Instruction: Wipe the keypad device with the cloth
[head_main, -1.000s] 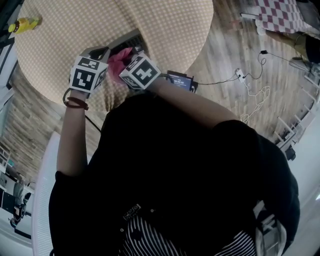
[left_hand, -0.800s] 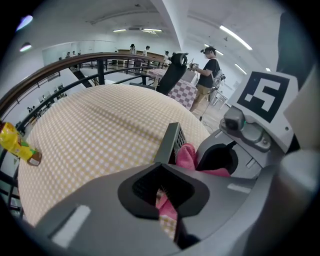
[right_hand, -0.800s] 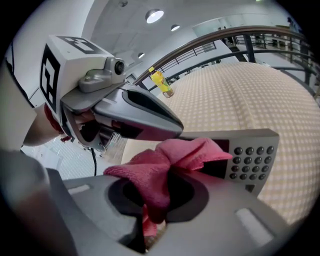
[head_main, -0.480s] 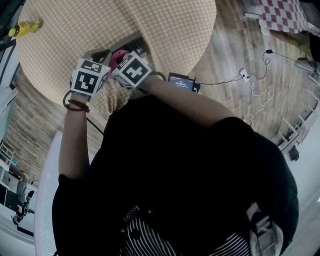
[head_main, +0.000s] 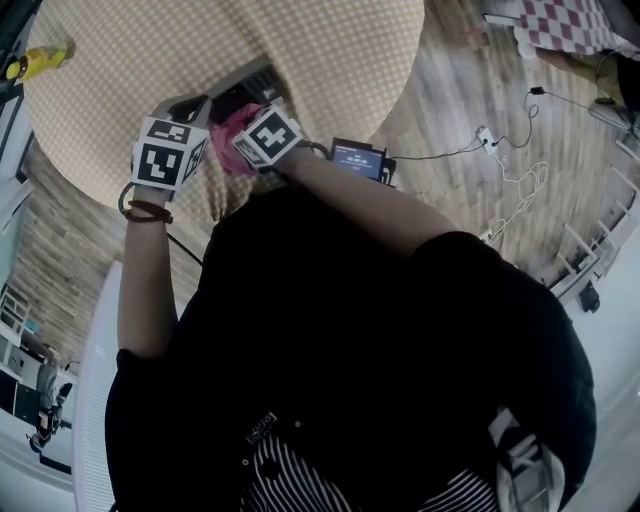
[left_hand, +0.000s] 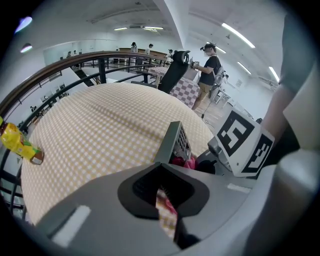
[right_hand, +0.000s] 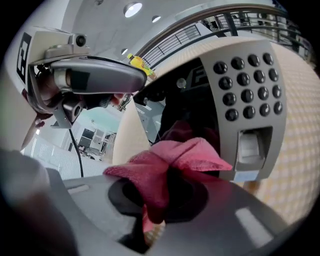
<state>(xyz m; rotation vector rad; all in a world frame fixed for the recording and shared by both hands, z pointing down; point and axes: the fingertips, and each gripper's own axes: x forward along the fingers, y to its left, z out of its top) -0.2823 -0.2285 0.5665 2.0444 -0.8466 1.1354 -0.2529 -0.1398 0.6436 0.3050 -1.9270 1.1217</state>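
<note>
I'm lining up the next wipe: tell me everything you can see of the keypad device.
The keypad device is a grey, plastic-looking panel with a grid of dark round buttons, a pale recessed window below them and a dark section beside them. It stands tilted on edge over the checked table, face toward the right tool, whose pink cloth meets its lower face beside the window. The left tool sits at its edge; whether it grips is unclear.

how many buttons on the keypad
16 buttons, in a four-by-four grid on the keypad face, above the cloth; the cloth may hide more.
</note>
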